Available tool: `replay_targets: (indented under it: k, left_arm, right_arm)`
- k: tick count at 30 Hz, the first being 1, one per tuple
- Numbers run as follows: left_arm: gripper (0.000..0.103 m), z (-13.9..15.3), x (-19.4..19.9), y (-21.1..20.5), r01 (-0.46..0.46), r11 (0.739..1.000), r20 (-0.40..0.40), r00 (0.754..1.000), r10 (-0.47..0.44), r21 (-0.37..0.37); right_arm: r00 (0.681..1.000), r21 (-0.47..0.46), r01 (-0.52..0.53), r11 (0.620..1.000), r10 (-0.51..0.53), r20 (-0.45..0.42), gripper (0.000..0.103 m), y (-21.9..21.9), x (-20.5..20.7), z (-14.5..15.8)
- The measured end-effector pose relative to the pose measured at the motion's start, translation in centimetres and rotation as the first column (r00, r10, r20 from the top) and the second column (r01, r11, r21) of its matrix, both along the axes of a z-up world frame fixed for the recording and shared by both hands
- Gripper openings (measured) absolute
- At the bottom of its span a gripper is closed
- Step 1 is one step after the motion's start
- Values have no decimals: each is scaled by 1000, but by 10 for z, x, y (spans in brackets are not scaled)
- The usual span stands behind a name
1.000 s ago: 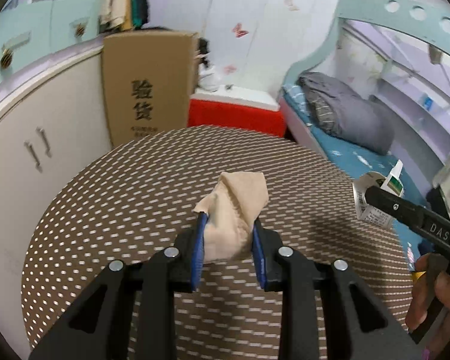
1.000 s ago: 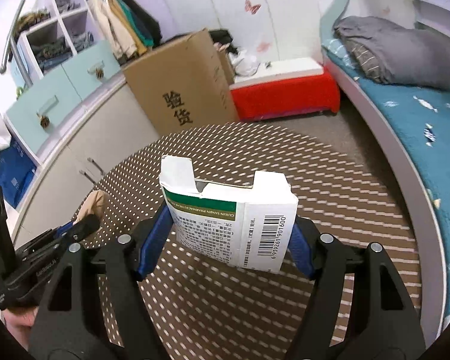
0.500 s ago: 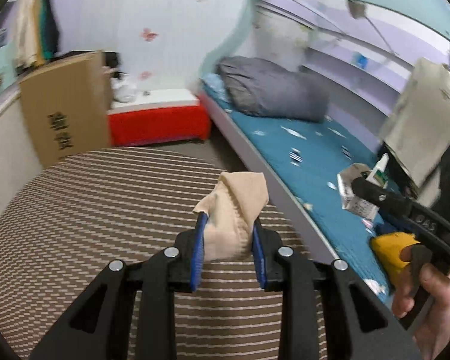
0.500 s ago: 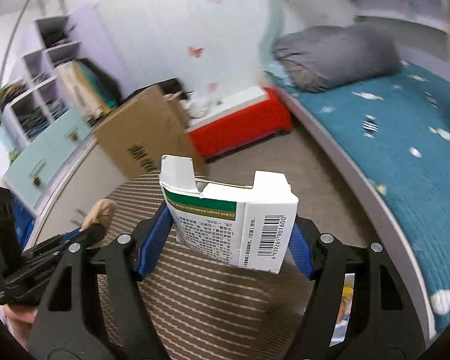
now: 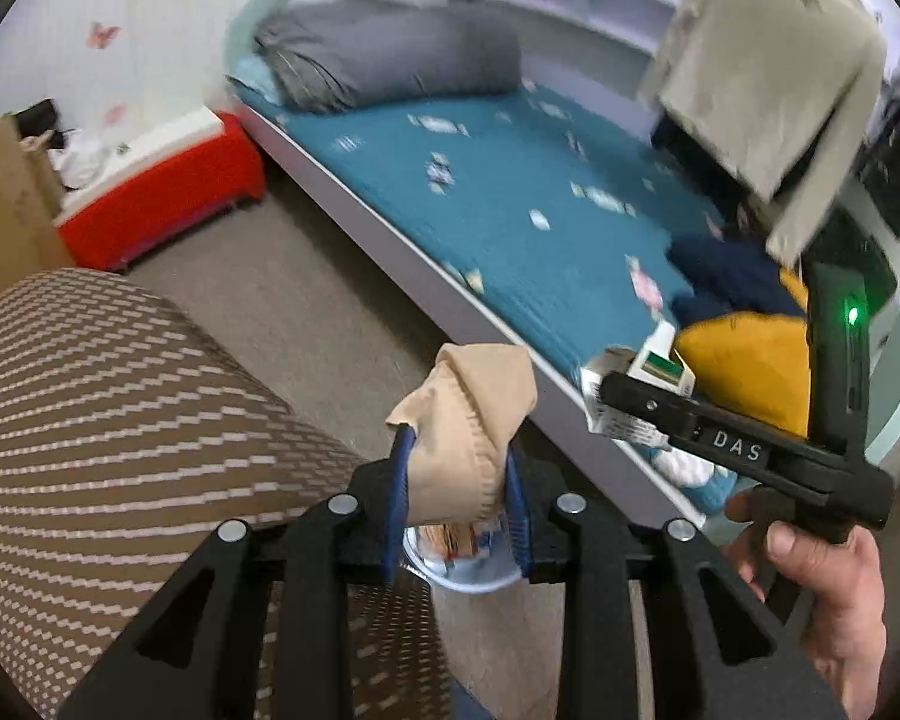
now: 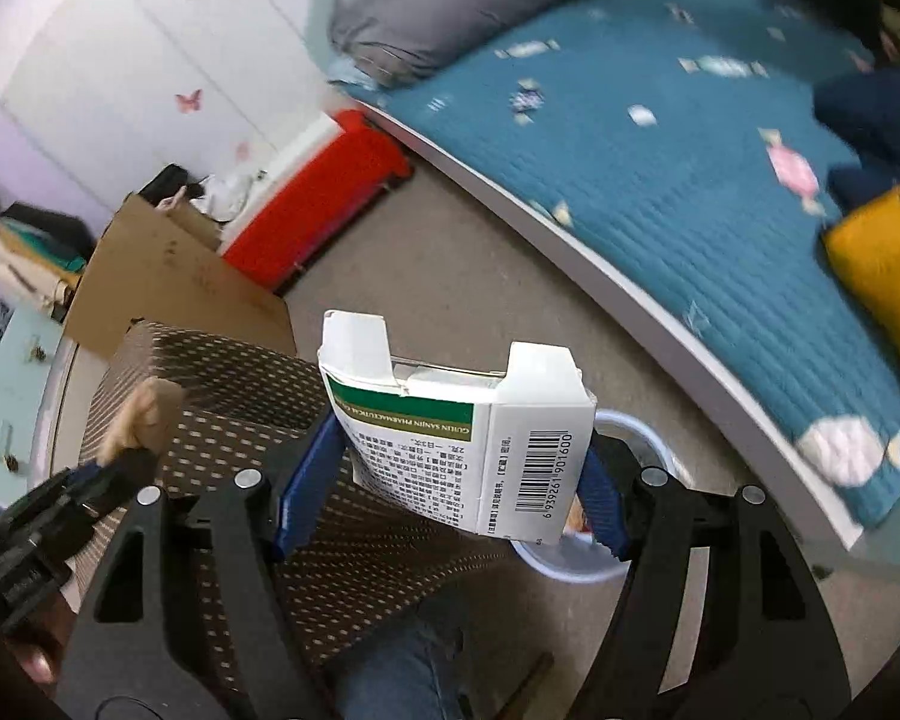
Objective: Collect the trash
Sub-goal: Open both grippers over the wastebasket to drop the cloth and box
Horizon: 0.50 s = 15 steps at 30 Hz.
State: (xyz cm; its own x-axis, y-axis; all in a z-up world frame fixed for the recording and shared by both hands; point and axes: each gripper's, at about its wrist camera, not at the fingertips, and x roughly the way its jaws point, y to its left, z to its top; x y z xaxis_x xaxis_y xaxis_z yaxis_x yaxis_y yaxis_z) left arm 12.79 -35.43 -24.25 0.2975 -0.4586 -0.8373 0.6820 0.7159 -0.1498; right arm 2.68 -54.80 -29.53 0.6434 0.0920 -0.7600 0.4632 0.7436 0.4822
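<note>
Left gripper [image 5: 457, 495] clamps a crumpled beige tissue wad [image 5: 462, 414] between its blue pads, right above a pale blue round plastic bin [image 5: 480, 579] on the grey floor. Right gripper [image 6: 444, 495] pinches an opened white-and-green cardboard medicine box [image 6: 468, 438], over the same bin [image 6: 648, 438], beside the teal-covered bed [image 6: 690, 180].

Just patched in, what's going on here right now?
A person is collecting trash with two handheld grippers. The left gripper is clamped on a crumpled beige wad, and the right gripper is clamped on an opened white medicine box. Both hang past the edge of the brown striped table, over a pale blue bin on the floor beside the bed. Nothing is dropped yet.
</note>
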Motion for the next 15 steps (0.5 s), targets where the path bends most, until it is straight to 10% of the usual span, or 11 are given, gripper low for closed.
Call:
replay_targets:
  k: [12,15]
  left_arm:
    - [32,-66,8,-63,87,982,-112,991,-68,166]
    - [80,-73,15,-70,72,979,-130,990,-48,191]
  right_arm:
    - [998,98,45,994,-41,-42,75,-31,-4,-43]
    - [996,136,64,989,-56,-67,91,-38,-1,-56]
